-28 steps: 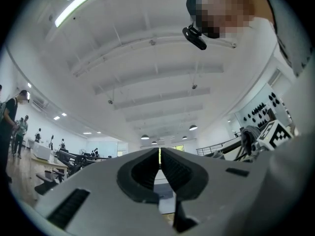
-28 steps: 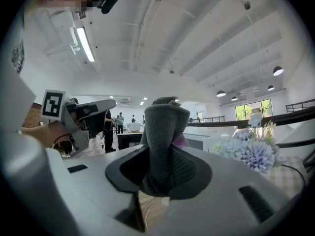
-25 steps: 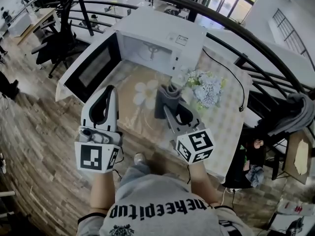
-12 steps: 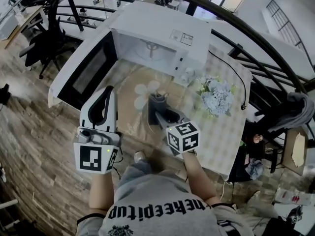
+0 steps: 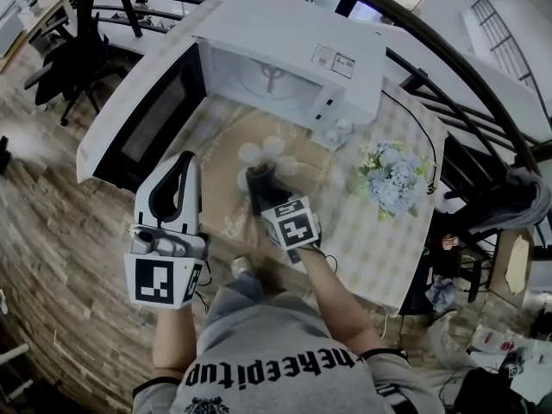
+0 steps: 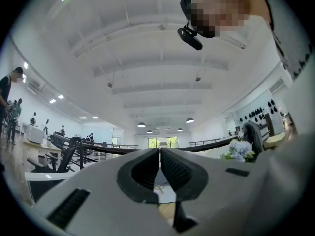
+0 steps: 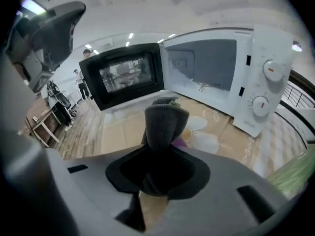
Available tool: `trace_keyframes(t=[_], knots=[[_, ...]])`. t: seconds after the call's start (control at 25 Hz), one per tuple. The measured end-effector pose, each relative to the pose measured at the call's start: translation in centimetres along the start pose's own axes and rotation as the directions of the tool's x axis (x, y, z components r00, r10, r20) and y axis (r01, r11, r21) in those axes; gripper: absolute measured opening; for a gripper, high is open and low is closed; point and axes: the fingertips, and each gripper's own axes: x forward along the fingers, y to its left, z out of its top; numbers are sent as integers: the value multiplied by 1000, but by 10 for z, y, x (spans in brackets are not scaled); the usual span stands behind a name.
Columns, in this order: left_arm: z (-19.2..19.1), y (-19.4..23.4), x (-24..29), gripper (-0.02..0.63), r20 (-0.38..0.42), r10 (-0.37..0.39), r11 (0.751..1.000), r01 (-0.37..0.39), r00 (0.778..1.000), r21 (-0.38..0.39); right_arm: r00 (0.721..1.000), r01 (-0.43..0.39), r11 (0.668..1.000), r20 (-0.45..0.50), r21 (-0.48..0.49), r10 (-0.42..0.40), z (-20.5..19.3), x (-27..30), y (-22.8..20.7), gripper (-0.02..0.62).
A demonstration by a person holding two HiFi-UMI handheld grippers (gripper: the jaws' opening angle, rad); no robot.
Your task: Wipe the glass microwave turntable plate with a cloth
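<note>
The clear glass turntable plate (image 5: pixel 312 172) lies flat on the flowered tablecloth in front of the microwave; its rim shows only faintly. My right gripper (image 5: pixel 266 197) is shut on a dark grey cloth (image 5: pixel 257 179), which hangs down onto the plate area. In the right gripper view the folded cloth (image 7: pixel 165 122) sticks out past the jaws of the right gripper (image 7: pixel 160 176) toward the open oven. My left gripper (image 5: pixel 185 160) hovers at the table's near left edge, shut and with nothing in it. In its own view the left gripper (image 6: pixel 160 156) points up toward the ceiling.
The white microwave (image 5: pixel 289 46) stands at the back of the table with its door (image 5: pixel 142 115) swung open to the left; only the bare hub shows inside. A bunch of pale blue flowers (image 5: pixel 392 179) sits at the right. A black railing runs behind the table.
My right gripper has carried the cloth leftward and further over the table, toward the microwave. The left gripper has stayed where it was.
</note>
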Motion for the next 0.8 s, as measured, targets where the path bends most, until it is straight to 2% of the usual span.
trace_keyframes(t=[0.12, 0.24, 0.36, 0.52, 0.8], knots=[[-5, 6, 1, 12, -8, 7, 1000, -7, 1000, -2, 995, 16, 1000, -94, -22, -18, -10, 23, 5, 98], [-8, 12, 3, 12, -18, 16, 1000, -16, 1000, -3, 992, 25, 998, -125, -54, -31, -15, 34, 2, 97], [-9, 15, 5, 12, -19, 19, 1000, -19, 1000, -3, 991, 41, 999, -124, -3, -41, -14, 32, -11, 97], [-11, 13, 8, 12, -22, 11, 1000, -11, 1000, -3, 988, 108, 993, -114, 51, -101, -17, 26, -48, 97], [-10, 8, 11, 12, -21, -1, 1000, 1, 1000, -5, 970, 231, 962, -114, 144, -216, -38, 4, -120, 97]])
